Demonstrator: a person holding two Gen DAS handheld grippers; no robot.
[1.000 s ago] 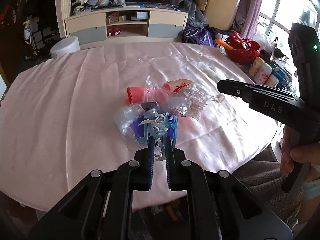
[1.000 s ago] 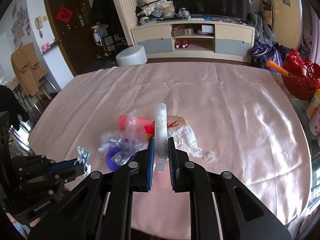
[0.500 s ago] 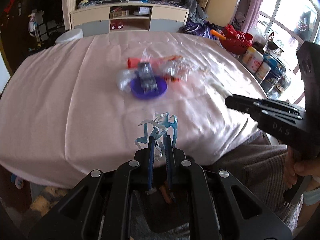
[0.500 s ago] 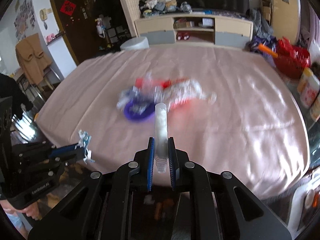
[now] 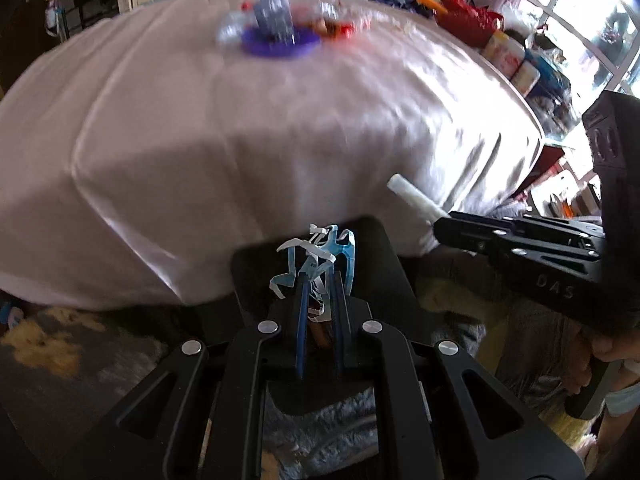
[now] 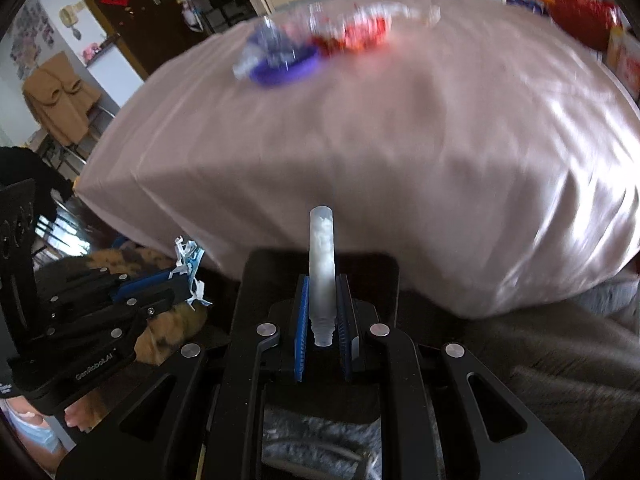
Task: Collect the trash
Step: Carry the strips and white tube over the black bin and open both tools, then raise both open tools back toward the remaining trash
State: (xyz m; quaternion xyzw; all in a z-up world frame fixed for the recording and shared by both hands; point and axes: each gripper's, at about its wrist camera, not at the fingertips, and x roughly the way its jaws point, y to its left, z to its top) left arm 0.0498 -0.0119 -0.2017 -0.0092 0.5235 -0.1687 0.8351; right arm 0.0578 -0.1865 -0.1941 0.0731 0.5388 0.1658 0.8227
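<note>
Both grippers now hang past the near edge of the pink-clothed surface [image 6: 360, 152] and tilt down toward a dark open container [image 5: 312, 264] below, having pulled back from the trash pile [image 6: 304, 52] far up the cloth. The left gripper [image 5: 320, 280] has its fingers clenched on a tangle of blue-and-white paper scraps [image 5: 316, 256], the right gripper [image 6: 322, 292] on a translucent plastic tube [image 6: 321, 248]. Judging by this, both pieces look ready for dropping, while the pile awaits collection.

Both wrist views steeply downward, sharing table [image 5: 280, 128] edge
</note>
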